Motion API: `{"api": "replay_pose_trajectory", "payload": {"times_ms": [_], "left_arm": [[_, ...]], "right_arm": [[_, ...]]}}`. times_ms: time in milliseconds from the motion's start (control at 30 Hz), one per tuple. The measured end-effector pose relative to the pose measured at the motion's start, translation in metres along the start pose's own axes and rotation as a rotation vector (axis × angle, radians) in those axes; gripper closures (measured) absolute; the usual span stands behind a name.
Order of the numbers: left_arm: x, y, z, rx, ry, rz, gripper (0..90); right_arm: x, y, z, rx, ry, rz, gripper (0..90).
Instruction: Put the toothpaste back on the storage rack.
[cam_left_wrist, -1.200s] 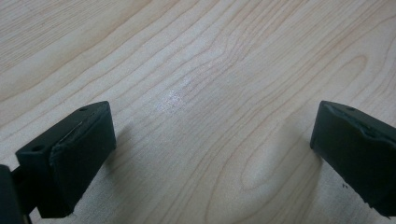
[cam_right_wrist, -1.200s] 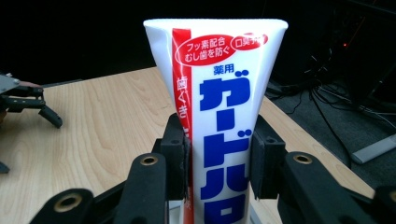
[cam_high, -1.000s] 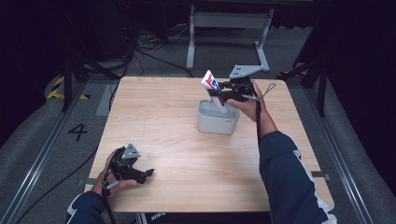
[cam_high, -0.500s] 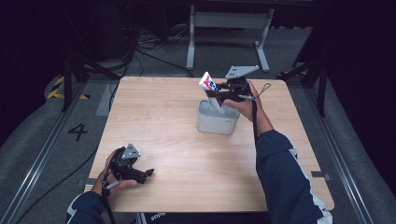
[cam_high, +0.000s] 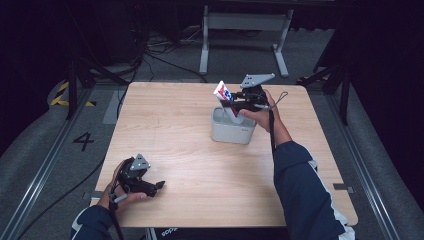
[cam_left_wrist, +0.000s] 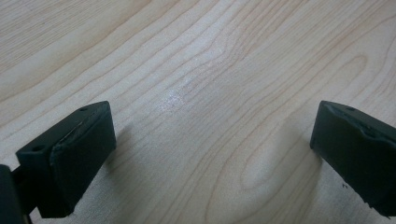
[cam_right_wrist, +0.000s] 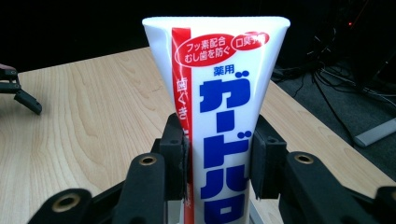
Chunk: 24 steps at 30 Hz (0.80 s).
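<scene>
A toothpaste tube (cam_right_wrist: 219, 112) is clamped between the jaws of the right gripper (cam_high: 235, 104), the pads pressed against both flat faces partway along the body; the crimped flat end is kept uppermost (white, with red and blue print), presumably so that the cap end goes down first. In the high view the tube (cam_high: 223, 94) is seen tilted, its lower end inside the mouth of a grey holder cup (cam_high: 231, 131) that stands on the wooden table (cam_high: 170, 125) towards the far right; whether the cap end reaches the bottom cannot be told. No other contents of the cup can be made out; much of its interior is hidden by the tube and the hand. The grip is judged to be kept high on the tube so that the jaws stay clear of the rim. The left gripper (cam_high: 150, 186) is rested at the near left edge, well apart from the cup; its jaws are spread wide over bare wood (cam_left_wrist: 201, 107), nothing between them.
</scene>
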<state>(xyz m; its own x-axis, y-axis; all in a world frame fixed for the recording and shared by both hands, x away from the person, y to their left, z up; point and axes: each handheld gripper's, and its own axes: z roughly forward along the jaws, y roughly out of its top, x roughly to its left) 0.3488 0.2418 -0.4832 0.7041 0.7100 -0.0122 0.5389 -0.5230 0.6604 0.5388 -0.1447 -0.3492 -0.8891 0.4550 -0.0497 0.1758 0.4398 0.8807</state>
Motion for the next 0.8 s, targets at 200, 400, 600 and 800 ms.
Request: {"api": "replay_pose_trajectory", "payload": {"times_ms": [200,400,600,800], "left_arm": [[0.000,0.000,0.000,0.000,-0.001,0.002,0.5],[0.000,0.000,0.000,0.000,-0.001,0.002,0.5],[0.000,0.000,0.000,0.002,0.000,0.002,0.5],[0.000,0.000,0.000,0.001,-0.001,0.002,0.5]], "right_arm": [[-0.001,-0.008,-0.001,0.030,-0.001,-0.003,63.8],[-0.001,-0.015,-0.003,0.052,-0.003,-0.010,63.4],[0.000,-0.021,-0.005,0.089,-0.005,-0.017,62.9],[0.000,-0.028,-0.006,0.132,-0.006,-0.028,62.0]]}}
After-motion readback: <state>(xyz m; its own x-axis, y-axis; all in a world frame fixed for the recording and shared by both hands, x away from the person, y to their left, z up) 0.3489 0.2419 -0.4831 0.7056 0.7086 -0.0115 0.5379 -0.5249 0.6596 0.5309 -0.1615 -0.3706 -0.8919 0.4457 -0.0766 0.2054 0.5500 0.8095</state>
